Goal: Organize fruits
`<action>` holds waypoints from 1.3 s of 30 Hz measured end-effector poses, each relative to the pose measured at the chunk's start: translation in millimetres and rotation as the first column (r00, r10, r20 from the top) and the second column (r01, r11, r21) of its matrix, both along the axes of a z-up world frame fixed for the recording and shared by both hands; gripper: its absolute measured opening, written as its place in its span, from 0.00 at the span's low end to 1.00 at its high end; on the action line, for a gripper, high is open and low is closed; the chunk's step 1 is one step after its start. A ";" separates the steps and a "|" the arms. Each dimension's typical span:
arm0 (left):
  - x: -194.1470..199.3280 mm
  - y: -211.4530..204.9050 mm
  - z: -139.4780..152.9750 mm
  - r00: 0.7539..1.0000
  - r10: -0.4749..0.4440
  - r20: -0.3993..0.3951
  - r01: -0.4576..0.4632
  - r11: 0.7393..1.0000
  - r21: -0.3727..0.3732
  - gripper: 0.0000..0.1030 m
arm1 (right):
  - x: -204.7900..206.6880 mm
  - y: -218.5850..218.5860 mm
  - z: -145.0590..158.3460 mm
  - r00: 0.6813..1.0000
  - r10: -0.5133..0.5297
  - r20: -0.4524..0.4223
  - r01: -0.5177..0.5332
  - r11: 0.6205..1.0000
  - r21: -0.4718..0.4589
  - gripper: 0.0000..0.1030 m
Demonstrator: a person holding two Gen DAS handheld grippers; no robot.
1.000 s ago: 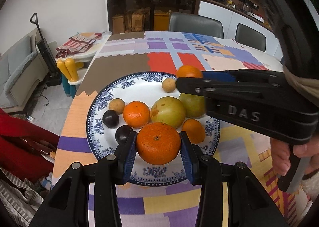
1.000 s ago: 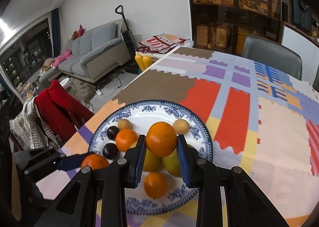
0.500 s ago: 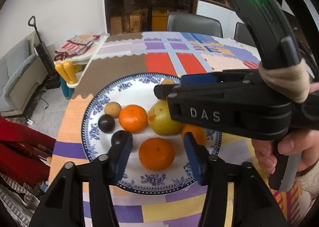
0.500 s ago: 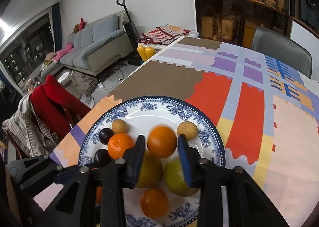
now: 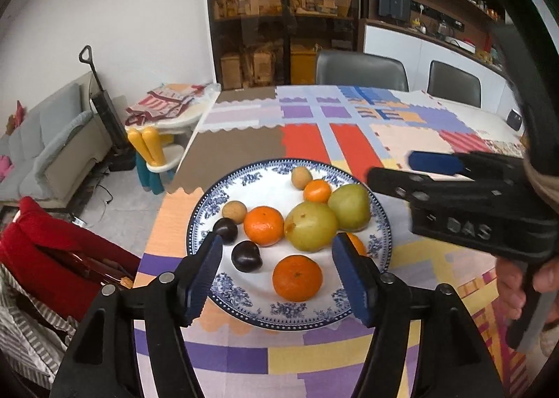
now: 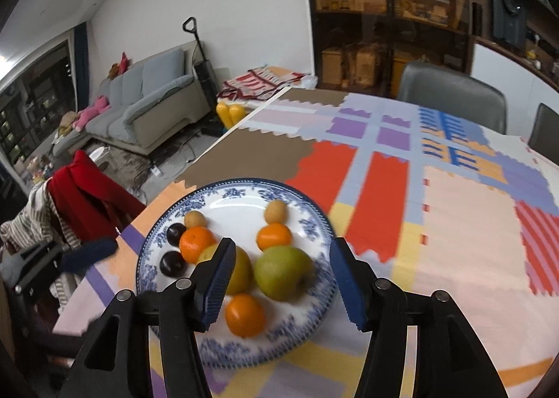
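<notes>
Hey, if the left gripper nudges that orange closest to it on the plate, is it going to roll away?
Probably a little. The orange is round and sits free on the plate's smooth glazed surface, touching no other fruit, so a push from the open left gripper should roll it. The raised rim would likely stop it. Its dimpled peel should give the pads decent grip.

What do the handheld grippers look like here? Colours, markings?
Both alike: black plastic bodies and finger arms with silver pivot screws, and blue ribbed pads on the fingers. The right gripper, seen side-on from the left wrist view, has "DAS" embossed on its body. A bare hand grips its handle.
</notes>
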State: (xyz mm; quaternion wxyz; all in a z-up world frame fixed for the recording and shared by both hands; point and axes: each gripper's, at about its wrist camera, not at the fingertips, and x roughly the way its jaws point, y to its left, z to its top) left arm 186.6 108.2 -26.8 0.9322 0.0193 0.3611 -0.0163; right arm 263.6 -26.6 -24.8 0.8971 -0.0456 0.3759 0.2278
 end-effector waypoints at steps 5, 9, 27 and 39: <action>-16.1 -10.2 13.0 0.999 0.008 0.051 -0.010 1.000 0.028 0.70 | -26.0 -24.3 15.2 0.998 -0.059 0.034 0.060 0.998 -0.010 0.61; -28.8 -23.0 21.2 0.997 -0.001 0.081 -0.003 0.999 0.050 0.75 | -53.5 -44.5 29.7 0.990 -0.114 0.086 0.116 0.993 -0.018 0.74; -109.4 -80.0 49.4 0.989 -0.041 0.145 0.036 0.999 0.034 0.96 | -156.0 -125.2 57.1 0.942 -0.299 0.150 0.299 0.954 0.020 0.85; -161.6 -100.4 67.6 0.973 -0.060 0.222 0.052 0.998 0.043 1.00 | -221.6 -148.6 64.9 0.924 -0.315 0.218 0.314 0.949 0.040 0.85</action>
